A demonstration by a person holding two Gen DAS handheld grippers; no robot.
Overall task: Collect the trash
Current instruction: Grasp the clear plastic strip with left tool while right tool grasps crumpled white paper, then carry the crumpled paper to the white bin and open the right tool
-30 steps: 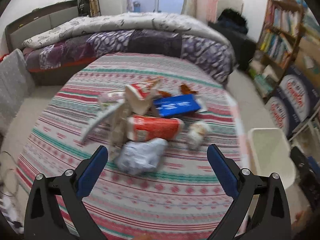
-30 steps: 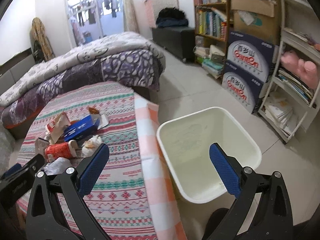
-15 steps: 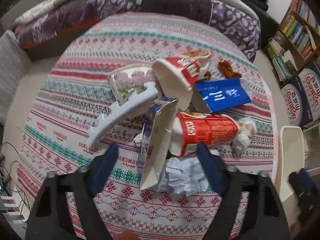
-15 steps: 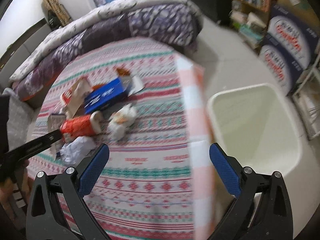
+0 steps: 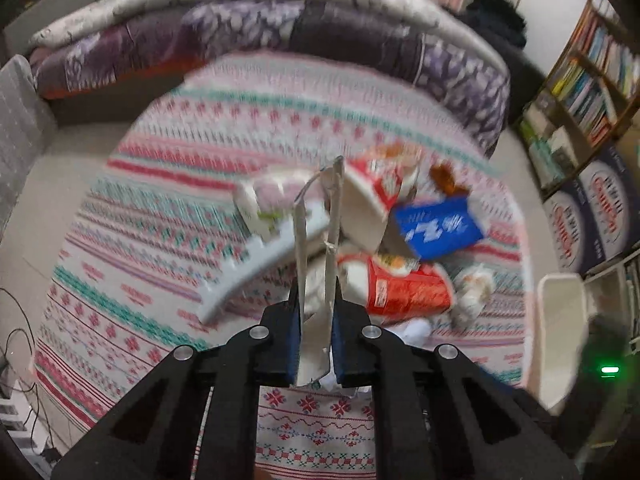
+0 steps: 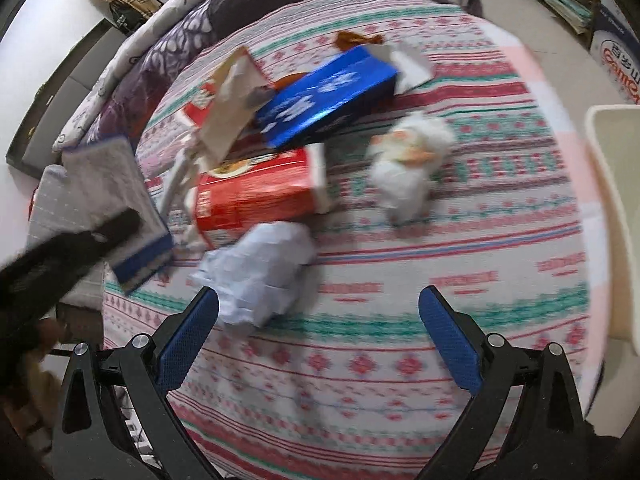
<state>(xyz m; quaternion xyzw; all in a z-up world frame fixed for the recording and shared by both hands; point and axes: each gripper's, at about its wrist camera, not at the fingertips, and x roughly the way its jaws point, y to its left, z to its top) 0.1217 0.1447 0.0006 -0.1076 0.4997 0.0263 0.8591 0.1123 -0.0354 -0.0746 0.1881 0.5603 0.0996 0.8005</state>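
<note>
Trash is piled on a round table with a striped cloth (image 5: 208, 152). My left gripper (image 5: 317, 300) has its jaws closing and its pads press a flattened grey-white carton (image 5: 301, 240), which stands up edge-on; the right wrist view shows the same carton (image 6: 108, 184) at the left. Beyond it lie a red cup (image 5: 400, 292), a blue box (image 5: 436, 232) and a red-and-white carton (image 5: 372, 196). My right gripper (image 6: 320, 304) is open above the cloth, with a crumpled paper ball (image 6: 260, 272) just ahead of its left finger (image 6: 188, 336). A tissue wad (image 6: 408, 164) lies further right.
A white bin (image 6: 616, 220) stands on the floor off the table's right edge. A white foam strip (image 5: 248, 268) and a pink-printed cup (image 5: 268, 200) lie left of the pile. A bed (image 5: 280, 36) is behind, bookshelves and boxes (image 5: 600, 216) to the right.
My left gripper came down onto the pile and went from wide open to shut on the carton. My right gripper swung from over the bin to over the table and tilted down.
</note>
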